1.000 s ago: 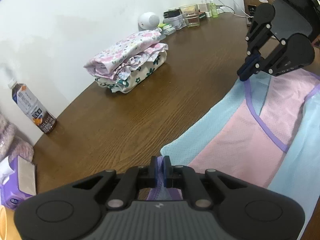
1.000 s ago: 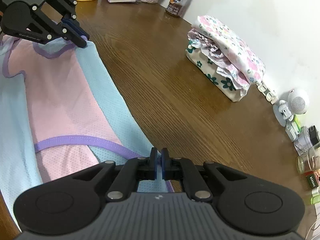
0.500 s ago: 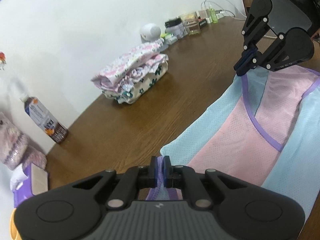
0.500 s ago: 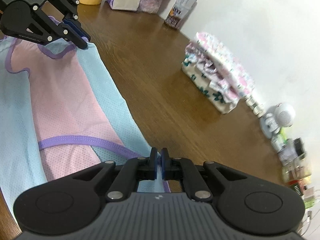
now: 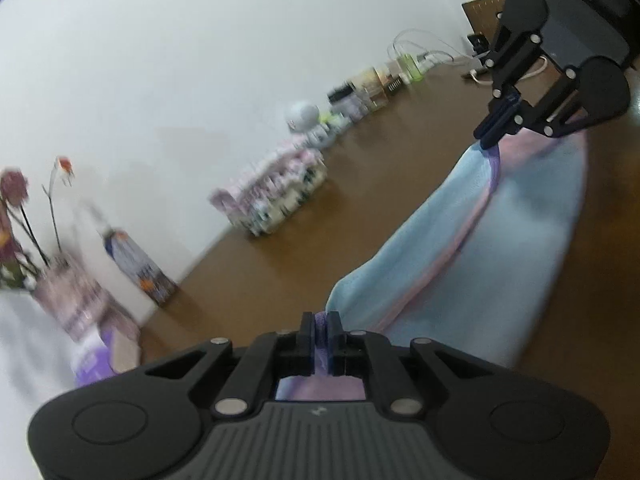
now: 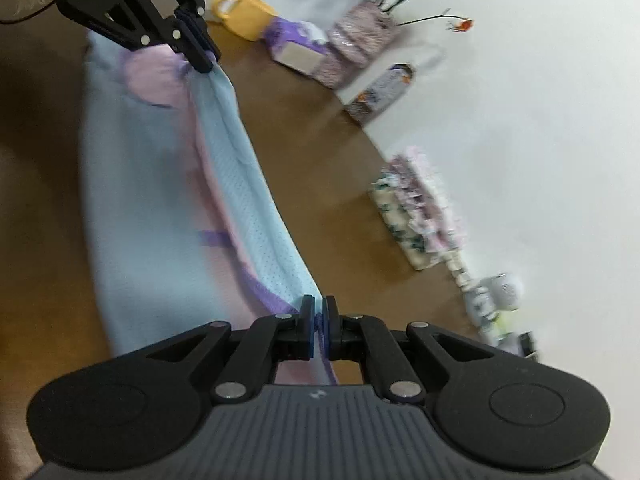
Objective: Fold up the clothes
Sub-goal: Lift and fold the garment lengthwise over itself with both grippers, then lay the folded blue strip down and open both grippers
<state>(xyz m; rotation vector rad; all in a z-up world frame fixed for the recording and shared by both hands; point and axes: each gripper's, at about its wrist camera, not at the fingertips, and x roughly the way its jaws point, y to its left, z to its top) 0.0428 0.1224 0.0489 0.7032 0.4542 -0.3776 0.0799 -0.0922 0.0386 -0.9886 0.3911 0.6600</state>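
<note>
A light blue and pink mesh garment [image 5: 448, 240] [image 6: 160, 208] with purple trim lies along the brown table, its far edge lifted and folding over toward the near side. My left gripper [image 5: 319, 326] is shut on the purple-trimmed edge at one end. It also shows at the top left of the right wrist view, left gripper [image 6: 202, 60]. My right gripper [image 6: 319, 312] is shut on the edge at the other end. In the left wrist view the right gripper [image 5: 494, 136] hangs at the upper right, pinching the cloth. The lifted blue edge runs taut between the two.
A stack of folded floral clothes [image 5: 276, 196] [image 6: 416, 220] sits by the white wall. Along the wall stand a drink carton [image 5: 140, 268], a tissue pack [image 6: 296, 46], a yellow mug [image 6: 240, 14], a flower vase [image 6: 360, 40] and small bottles [image 5: 360, 96]. Both views are blurred.
Both grippers have swept sideways across the table, carrying the garment's far edge over itself, so the pink panel is now mostly covered by blue cloth. Both stay shut.
</note>
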